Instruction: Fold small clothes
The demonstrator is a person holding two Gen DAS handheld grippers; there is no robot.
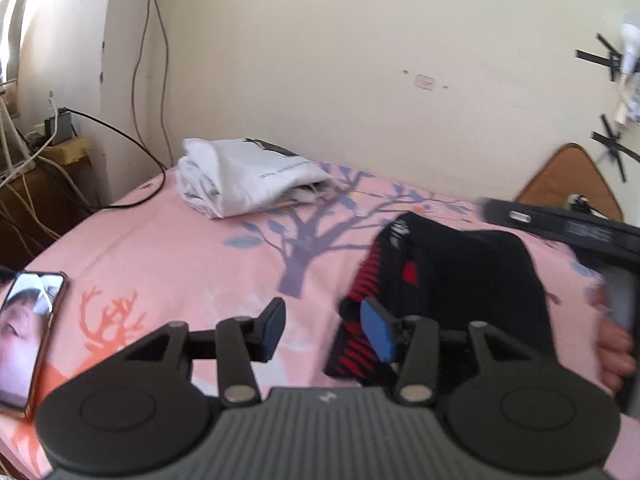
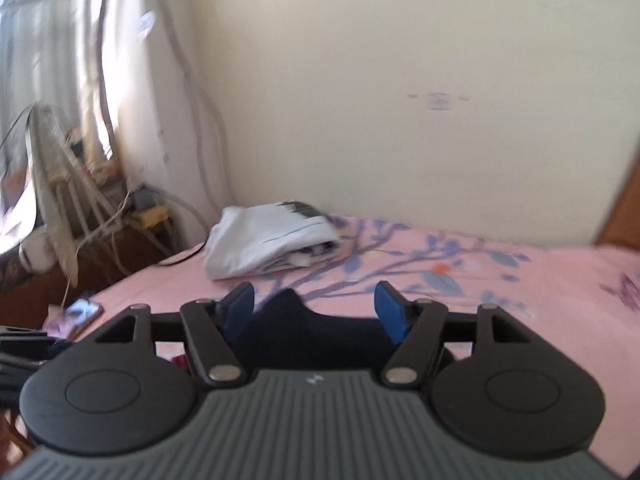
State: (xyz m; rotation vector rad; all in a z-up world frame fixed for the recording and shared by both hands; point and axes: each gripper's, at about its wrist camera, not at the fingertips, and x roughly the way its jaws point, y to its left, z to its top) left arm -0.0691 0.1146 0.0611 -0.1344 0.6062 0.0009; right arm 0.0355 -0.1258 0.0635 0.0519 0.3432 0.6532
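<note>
Lying on the pink tree-printed bedsheet [image 1: 168,248], the black red-striped garment [image 1: 452,280] sat between both spread, empty grippers, left gripper [image 1: 326,330] and right gripper [image 2: 316,312].

You had matt black cloth shorts [image 1: 460,280] on a soft pink cotton sheet [image 1: 180,260], beside a glossy glass phone [image 1: 28,332].
</note>
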